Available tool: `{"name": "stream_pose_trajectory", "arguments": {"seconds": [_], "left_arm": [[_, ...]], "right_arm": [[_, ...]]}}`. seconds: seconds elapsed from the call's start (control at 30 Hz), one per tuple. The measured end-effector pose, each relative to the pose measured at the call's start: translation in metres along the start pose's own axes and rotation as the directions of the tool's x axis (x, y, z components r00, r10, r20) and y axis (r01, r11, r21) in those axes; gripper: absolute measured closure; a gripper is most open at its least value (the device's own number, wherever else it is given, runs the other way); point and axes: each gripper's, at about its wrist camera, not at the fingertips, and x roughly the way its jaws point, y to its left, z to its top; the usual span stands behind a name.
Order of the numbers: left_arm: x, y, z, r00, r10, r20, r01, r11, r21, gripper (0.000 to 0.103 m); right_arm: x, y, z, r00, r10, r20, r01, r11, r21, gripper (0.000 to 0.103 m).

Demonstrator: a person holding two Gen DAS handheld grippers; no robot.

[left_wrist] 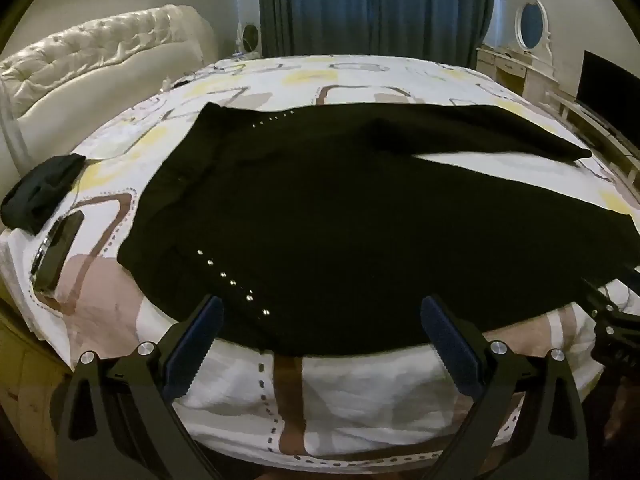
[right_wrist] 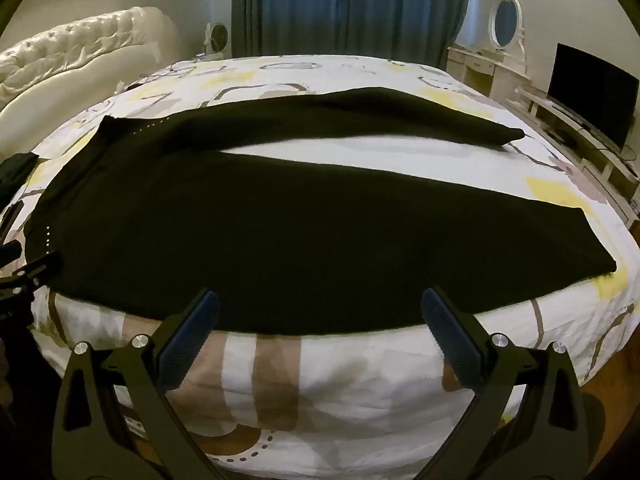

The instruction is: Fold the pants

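Black pants (left_wrist: 320,224) lie spread flat on the bed (left_wrist: 360,392), waistband at the left, two legs running right with a gap between them. Silver studs (left_wrist: 224,276) line the near hip. My left gripper (left_wrist: 320,312) is open and empty, hovering at the bed's near edge by the waist and hip part. My right gripper (right_wrist: 320,308) is open and empty, at the near edge over the near leg of the pants (right_wrist: 280,232). The right gripper shows at the right edge of the left wrist view (left_wrist: 612,320). The left gripper shows at the left edge of the right wrist view (right_wrist: 24,276).
A dark folded garment (left_wrist: 40,192) and a phone (left_wrist: 58,252) lie on the bed's left side. A white tufted headboard (left_wrist: 100,56) stands at the left. Blue curtains (left_wrist: 380,4) hang behind. A dresser with oval mirror (right_wrist: 506,24) and a TV (right_wrist: 588,100) stand at the right.
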Motion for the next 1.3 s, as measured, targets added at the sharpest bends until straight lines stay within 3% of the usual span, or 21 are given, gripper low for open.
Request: {"name": "stream_pose_trajectory", "arguments": {"seconds": [1.3], "left_arm": [[0.0000,0.0024,-0.0055,1.000,-0.001,-0.021,0.001,1.000,-0.011,0.004]], "right_arm": [[0.0024,0.0060,-0.0041,1.000,0.001,-0.023,-0.002,1.000,-0.018,0.002]]}}
